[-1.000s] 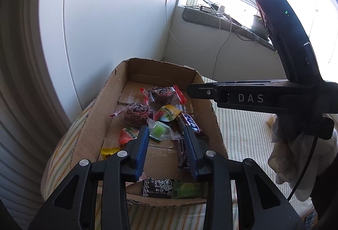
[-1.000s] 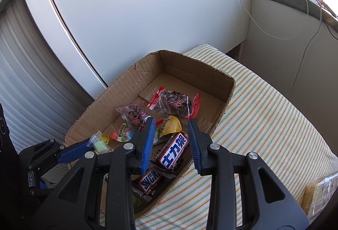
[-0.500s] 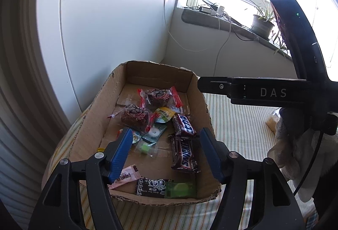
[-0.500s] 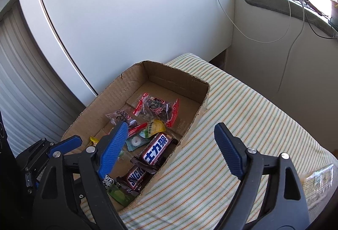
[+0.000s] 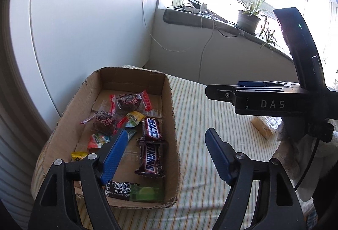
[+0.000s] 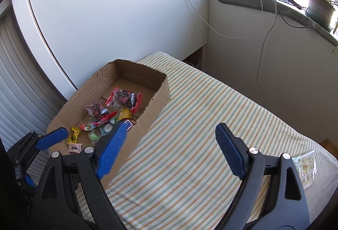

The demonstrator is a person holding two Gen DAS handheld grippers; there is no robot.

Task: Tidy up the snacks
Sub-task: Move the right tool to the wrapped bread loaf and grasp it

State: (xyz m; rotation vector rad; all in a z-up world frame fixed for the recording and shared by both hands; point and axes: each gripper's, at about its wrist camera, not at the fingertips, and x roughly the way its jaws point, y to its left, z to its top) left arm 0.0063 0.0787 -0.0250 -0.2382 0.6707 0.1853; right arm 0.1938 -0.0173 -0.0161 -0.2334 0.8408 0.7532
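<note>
Cardboard box (image 5: pixel 172 111), open-topped and shallow, sits at the left end of a striped cloth (image 5: pixel 200 128) near a white wall panel (image 5: pixel 84 19). Contents: two dark sweets in red-edged clear wrappers, one (image 5: pixel 128 101) toward the far end and one (image 5: pixel 103 121) just left of it; a yellow-green packet (image 5: pixel 133 119) between them and the chocolate bars; one brown chocolate bar (image 5: pixel 151 131) with a white label panel, and touching its near end a second chocolate bar (image 5: pixel 151 158) with lettering; a red and green packet (image 5: pixel 97 140) at the left side; a small yellow sweet (image 5: pixel 78 155) close to the left wall; a black and green packet (image 5: pixel 135 188) lying across the near end; a small pink sachet (image 6: pixel 74 148) visible in the right wrist view only. Left gripper (image 5: pixel 166 156): blue-padded fingers spread wide, holding nothing, one pad over the box interior and the other over the cloth right of the box wall. Right gripper (image 6: pixel 171 147): fingers likewise spread wide and empty, left pad over the box's right wall, right pad above bare cloth. A clear plastic pack (image 6: pixel 305 163) lies on the cloth at the far right, well apart from the box. Windowsill (image 5: pixel 190 19) beyond carries a plug adapter with cables (image 5: pixel 199 7) and a potted plant (image 5: pixel 249 18).
</note>
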